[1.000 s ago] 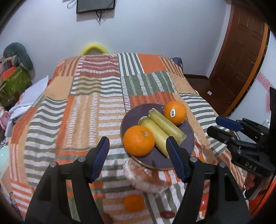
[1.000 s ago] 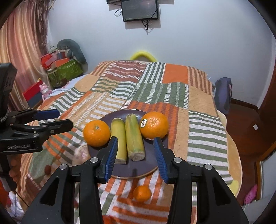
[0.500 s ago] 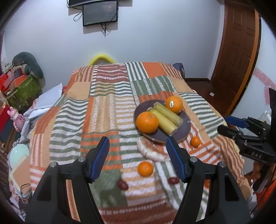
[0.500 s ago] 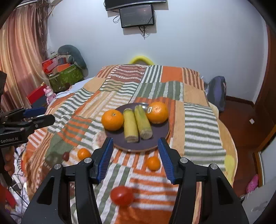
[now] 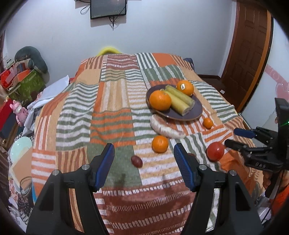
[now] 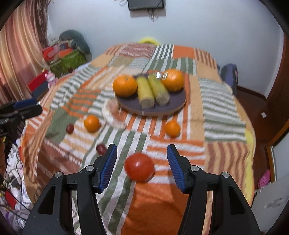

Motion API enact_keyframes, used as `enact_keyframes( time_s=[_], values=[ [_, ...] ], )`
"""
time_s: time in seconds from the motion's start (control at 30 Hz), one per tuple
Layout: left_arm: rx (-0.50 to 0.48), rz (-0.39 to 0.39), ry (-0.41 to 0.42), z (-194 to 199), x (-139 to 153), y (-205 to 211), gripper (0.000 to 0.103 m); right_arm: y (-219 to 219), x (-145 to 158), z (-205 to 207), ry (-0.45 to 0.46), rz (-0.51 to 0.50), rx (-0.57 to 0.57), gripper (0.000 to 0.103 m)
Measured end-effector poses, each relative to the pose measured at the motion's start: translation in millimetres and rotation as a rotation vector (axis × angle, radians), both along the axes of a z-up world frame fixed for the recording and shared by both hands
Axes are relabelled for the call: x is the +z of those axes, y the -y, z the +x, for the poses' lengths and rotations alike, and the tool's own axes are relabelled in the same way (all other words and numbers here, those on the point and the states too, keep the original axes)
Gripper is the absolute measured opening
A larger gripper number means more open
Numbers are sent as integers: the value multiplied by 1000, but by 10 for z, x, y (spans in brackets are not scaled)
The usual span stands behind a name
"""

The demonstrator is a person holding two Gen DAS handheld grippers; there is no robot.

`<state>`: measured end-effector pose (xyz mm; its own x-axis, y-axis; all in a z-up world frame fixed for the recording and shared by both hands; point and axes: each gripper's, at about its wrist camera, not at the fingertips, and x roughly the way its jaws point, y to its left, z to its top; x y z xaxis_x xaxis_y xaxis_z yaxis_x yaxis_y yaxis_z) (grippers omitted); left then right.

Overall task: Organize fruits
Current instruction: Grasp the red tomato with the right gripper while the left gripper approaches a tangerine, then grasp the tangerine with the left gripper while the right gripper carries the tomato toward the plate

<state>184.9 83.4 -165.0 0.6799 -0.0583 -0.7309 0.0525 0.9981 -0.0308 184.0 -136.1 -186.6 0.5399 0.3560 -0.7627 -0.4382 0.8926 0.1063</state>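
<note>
A dark plate [image 5: 196, 111] [image 6: 177, 104] on the striped cloth holds two oranges [image 5: 160, 100] and two corn cobs [image 5: 178, 102]. Loose on the cloth lie two small oranges [image 5: 159, 144] [image 6: 172, 128], a red tomato [image 5: 215, 151] [image 6: 139, 167], two dark red fruits [image 5: 136, 161] [image 6: 101, 148] and a pale wrapped roll [image 5: 165, 127]. My left gripper [image 5: 144, 165] is open and empty, above the cloth near the dark red fruit. My right gripper [image 6: 141, 168] is open, with the tomato lying between its fingers but not touched.
The cloth-covered table [image 5: 112, 101] drops off at its near edge. Boxes and toys [image 5: 21, 81] are piled at the left wall. A wooden door [image 5: 249, 48] stands at the right. A screen [image 5: 108, 8] hangs on the far wall.
Both grippers have pulled back from the plate toward the table's near edge. More loose fruit has come into view, and the tomato now lies between the right fingers.
</note>
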Motion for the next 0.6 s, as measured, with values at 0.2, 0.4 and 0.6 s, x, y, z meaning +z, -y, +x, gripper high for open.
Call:
enact_keyframes(
  time_s=[0.2,0.4,0.6],
  values=[
    [-4,-21,-38,39,-200,11,68,-55,-251,11,-60,-28,7,54],
    [-30,-38,-80,164,-382,85,67,-50,-428,86,-117,-23,-1,53],
    [-43,-49,-116,320,-549,155,65,-4,-469,105,-145,23,13,49]
  ],
)
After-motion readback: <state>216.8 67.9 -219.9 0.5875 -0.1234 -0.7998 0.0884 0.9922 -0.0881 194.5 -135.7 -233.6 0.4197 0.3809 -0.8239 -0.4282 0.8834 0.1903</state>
